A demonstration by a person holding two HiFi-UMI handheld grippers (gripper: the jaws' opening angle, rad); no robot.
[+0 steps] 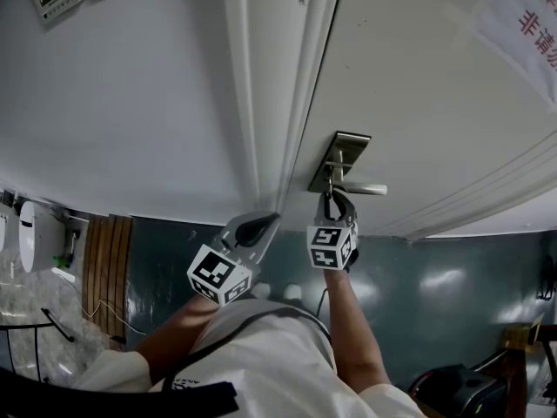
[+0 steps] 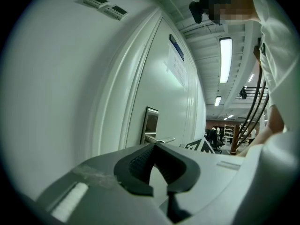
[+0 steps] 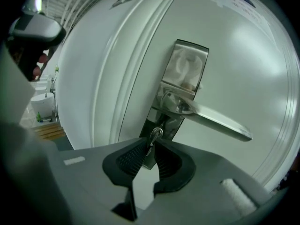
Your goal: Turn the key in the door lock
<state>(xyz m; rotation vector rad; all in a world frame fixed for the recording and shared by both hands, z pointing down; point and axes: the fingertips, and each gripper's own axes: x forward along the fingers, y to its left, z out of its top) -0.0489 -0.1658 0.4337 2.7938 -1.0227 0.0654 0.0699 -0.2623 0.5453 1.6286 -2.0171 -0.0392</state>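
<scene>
One key (image 3: 155, 134): we're clamping the right hand-held gripper (image 3: 149, 148) on it for twisting leverage; left hand-held gripper (image 2: 153, 146) is idling clenched, empty.

A large workplace hall, half office, half workshop. Ahead and to the right of the left gripper (image 2: 154, 146) are long white ceiling strip lights (image 2: 225, 60) and open shelving racks (image 2: 228, 131). Up to its left are white wall control panels (image 2: 105, 6).
</scene>
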